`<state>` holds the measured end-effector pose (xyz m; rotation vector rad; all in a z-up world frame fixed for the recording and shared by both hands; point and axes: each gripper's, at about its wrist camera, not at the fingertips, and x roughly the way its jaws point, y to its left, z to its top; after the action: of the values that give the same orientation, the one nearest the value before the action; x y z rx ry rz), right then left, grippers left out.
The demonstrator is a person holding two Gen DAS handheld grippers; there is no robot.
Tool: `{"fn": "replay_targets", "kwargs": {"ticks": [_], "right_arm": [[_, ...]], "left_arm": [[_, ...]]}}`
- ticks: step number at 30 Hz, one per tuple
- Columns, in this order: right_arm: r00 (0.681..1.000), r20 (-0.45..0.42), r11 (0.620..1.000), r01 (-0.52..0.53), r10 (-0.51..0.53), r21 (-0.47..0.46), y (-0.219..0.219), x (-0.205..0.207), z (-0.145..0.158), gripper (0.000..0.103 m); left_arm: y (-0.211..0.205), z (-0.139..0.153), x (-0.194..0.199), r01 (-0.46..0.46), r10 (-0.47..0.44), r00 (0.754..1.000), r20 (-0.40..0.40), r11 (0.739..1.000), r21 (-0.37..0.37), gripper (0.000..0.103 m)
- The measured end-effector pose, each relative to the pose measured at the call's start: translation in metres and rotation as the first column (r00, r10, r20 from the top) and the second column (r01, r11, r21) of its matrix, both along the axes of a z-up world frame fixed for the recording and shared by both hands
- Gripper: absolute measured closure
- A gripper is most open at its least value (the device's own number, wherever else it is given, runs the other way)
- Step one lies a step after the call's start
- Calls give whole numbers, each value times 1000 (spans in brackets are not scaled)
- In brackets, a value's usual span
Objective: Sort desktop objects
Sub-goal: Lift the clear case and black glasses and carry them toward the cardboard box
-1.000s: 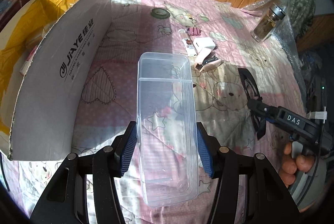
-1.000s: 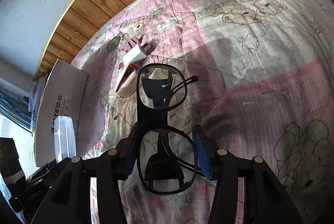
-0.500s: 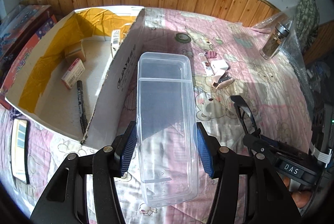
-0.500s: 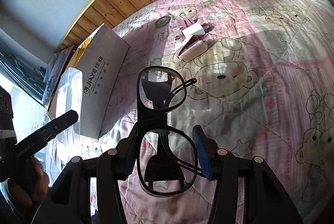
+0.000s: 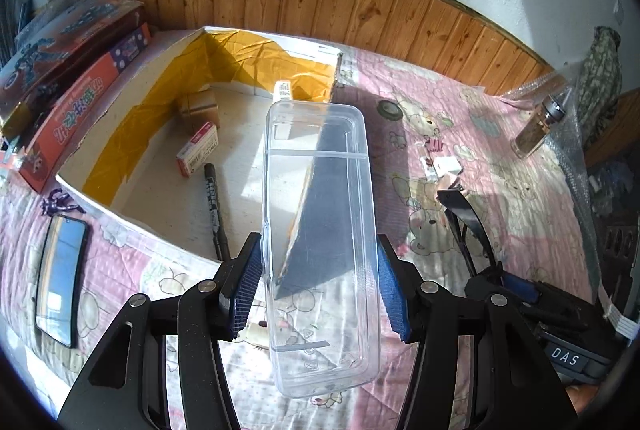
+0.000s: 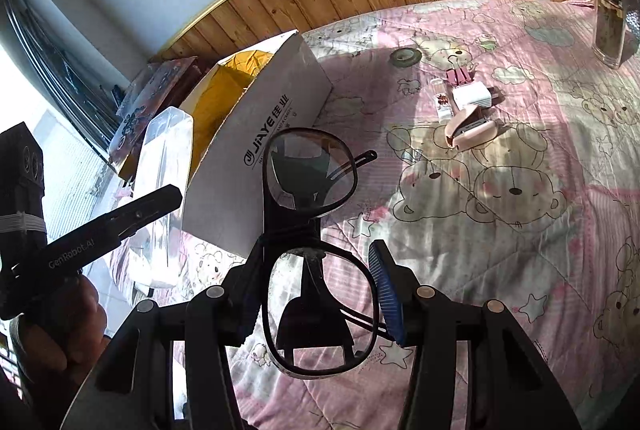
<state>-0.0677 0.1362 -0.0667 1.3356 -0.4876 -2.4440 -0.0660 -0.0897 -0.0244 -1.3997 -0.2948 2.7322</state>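
Observation:
My left gripper (image 5: 320, 282) is shut on a clear plastic box (image 5: 320, 230), held in the air over the near right corner of an open cardboard box (image 5: 132, 213). Inside that cardboard box lie a black marker (image 5: 214, 205), a small red-and-white packet (image 5: 198, 149) and a brown carton (image 5: 198, 105). My right gripper (image 6: 316, 290) is shut on black-framed glasses (image 6: 312, 177), lenses stacked one above the other, held above the pink quilt (image 6: 500, 250). In the right wrist view the clear plastic box (image 6: 164, 189) and the left gripper (image 6: 108, 226) show at the left.
On the quilt lie a tape roll (image 5: 390, 108), pink binder clips (image 5: 434, 143), a white charger (image 5: 446, 165), a pink stapler (image 6: 472, 133) and a glass jar (image 5: 538, 131). A phone (image 5: 60, 270) rests at the left. Colourful boxes (image 5: 76, 69) line the far left. Bubble wrap (image 5: 580, 165) borders the right.
Both grippers have risen and swung left with their loads. The cardboard box's inside has come into the left wrist view, and the clear box now hangs over its corner.

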Motion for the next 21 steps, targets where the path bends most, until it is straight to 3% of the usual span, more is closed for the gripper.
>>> {"fn": "replay_targets", "kwargs": {"ticks": [10,21], "right_arm": [[993,-49,994,-109,109,17,-47,-23,30,52],[978,-80,981,-191,192,19,-92,-55,55,52]], "left_arm": [[-62,18,0,-108,111,993,-39,991,75,46],[-109,5,-15,-201,202,979,5,972,120,46]]}}
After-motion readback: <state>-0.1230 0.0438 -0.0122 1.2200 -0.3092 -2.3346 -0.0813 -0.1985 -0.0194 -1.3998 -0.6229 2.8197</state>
